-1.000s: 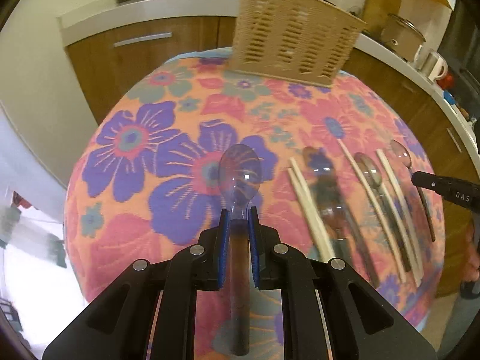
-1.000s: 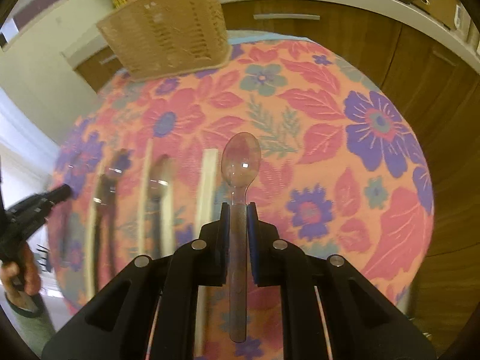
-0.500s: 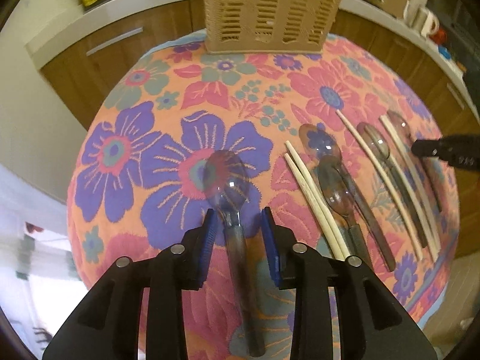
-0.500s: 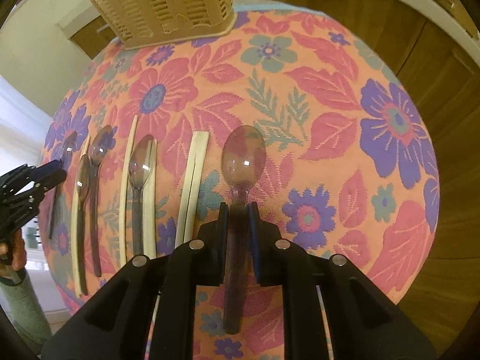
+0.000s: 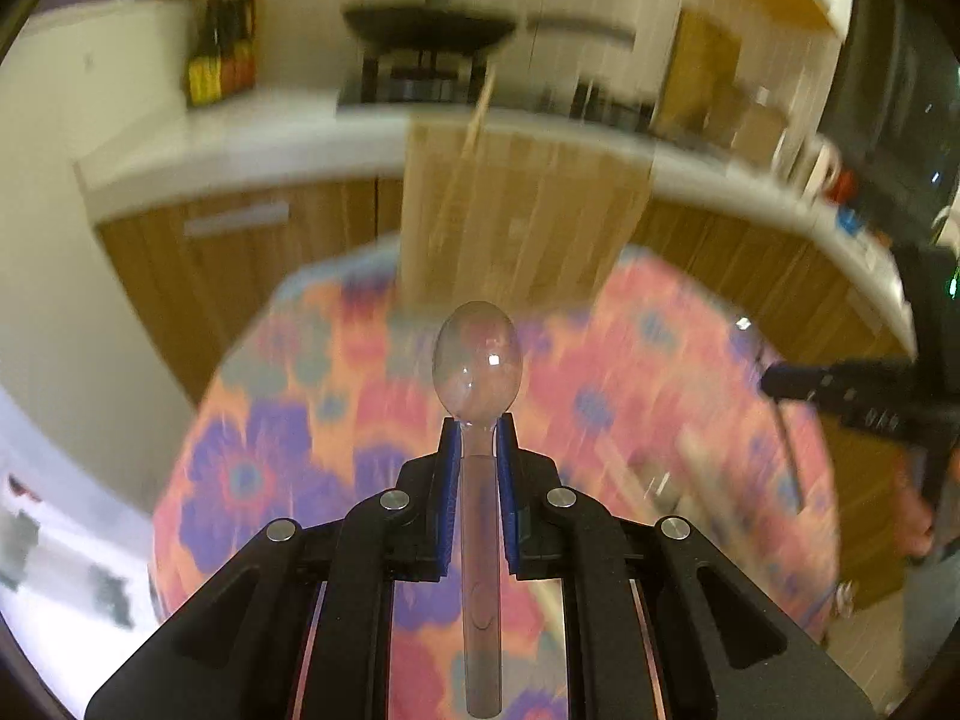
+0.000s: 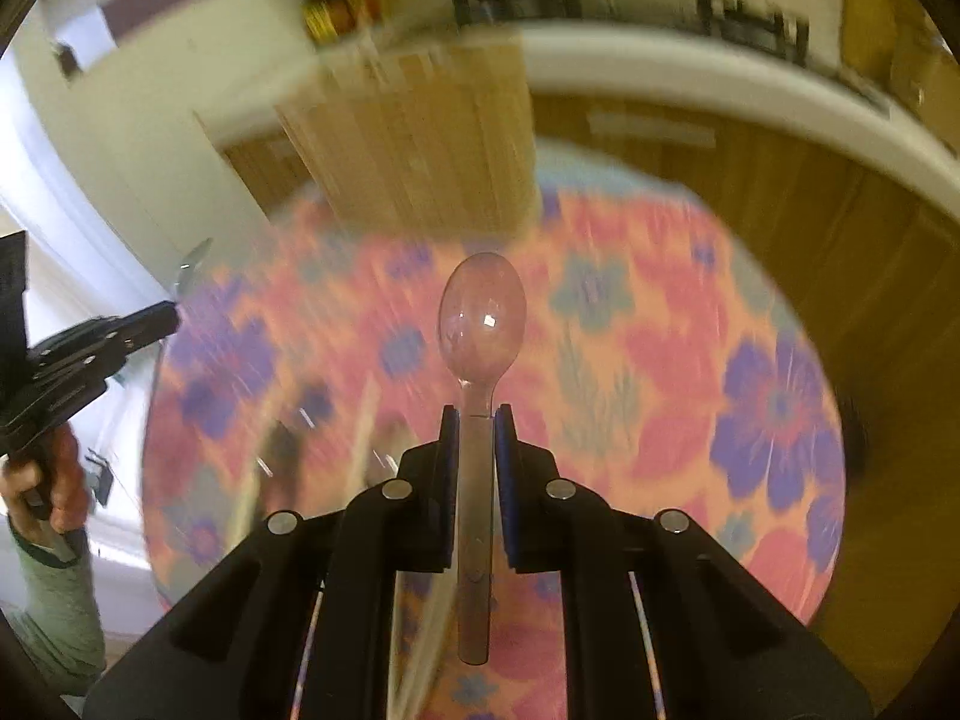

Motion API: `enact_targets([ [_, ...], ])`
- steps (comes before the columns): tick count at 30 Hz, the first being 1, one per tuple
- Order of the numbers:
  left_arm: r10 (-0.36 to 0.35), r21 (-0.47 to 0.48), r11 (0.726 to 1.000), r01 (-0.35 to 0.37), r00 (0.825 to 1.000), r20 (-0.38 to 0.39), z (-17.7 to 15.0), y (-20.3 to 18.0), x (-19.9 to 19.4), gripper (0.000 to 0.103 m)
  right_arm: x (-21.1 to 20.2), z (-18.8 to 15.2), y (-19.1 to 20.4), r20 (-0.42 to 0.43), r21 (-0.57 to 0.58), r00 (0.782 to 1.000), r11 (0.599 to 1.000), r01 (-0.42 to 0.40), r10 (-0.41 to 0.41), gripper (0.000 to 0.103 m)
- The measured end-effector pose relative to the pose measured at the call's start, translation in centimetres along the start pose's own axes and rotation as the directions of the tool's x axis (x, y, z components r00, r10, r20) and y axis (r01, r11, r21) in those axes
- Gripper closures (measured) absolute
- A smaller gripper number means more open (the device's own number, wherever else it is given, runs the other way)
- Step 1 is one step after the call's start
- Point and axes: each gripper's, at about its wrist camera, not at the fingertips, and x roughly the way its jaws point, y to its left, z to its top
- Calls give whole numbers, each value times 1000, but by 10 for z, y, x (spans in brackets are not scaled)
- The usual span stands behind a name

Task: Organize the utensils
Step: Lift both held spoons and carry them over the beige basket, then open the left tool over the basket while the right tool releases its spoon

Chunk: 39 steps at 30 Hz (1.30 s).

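both grippers have risen off the floral cloth, left gripper closing on its clear spoon, right gripper clamped on another clear spoon, handles along the fingers, slatted basket straight ahead of each.

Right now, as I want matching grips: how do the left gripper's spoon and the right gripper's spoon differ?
The left spoon is pinched right under its bowl by the left gripper, jaws closing on it; the right spoon shows a short neck beyond the right gripper. The left spoon's handle trails further back than the right spoon's. Both are clear, bowl forward.
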Motion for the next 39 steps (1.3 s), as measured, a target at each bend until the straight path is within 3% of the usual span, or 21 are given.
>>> enact_targets([
  [2,-20,-3,1000,20,997,72,21,-6,-9,93,-14,15,11,83,-27,996,1000,-11,14,94],
  [5,-56,-2,998,58,980,192,58,-12,-23,93,-32,41,23,191,-70,981,997,-19,32,94],
  [9,-53,19,999,50,958,283,96,-24,-27,93,-49,72,33,326,-110,945,994,1,35,94],
  [13,-66,31,998,59,928,367,128,-28,-21,93,-59,102,33,444,-112,895,994,-4,54,94],
  [16,-89,10,996,93,907,411,149,-21,-14,93,-63,124,32,540,-109,840,994,13,48,94],
  [18,-92,0,995,102,893,440,159,-16,-4,93,-63,138,32,597,-104,802,993,62,13,94],
  [21,-97,-20,993,121,879,468,171,-6,13,93,-53,158,29,643,-119,766,986,118,-14,94],
  [23,-98,-30,991,128,871,481,176,0,26,93,-36,172,28,653,-115,756,981,155,-43,94],
  [27,-82,-48,991,122,865,496,179,11,48,93,-11,185,21,652,-99,757,986,133,-36,94],
  [30,-72,-59,991,116,866,494,182,17,64,93,9,189,19,643,-96,765,987,132,-40,94],
  [33,-58,-70,992,107,862,503,178,21,76,93,27,192,12,617,-81,786,992,100,-29,93],
  [36,-47,-58,994,89,857,513,170,20,81,92,38,189,4,613,-62,790,994,87,-31,93],
  [39,-43,-33,997,69,863,503,164,18,84,92,44,184,1,605,-57,796,996,67,-19,93],
])
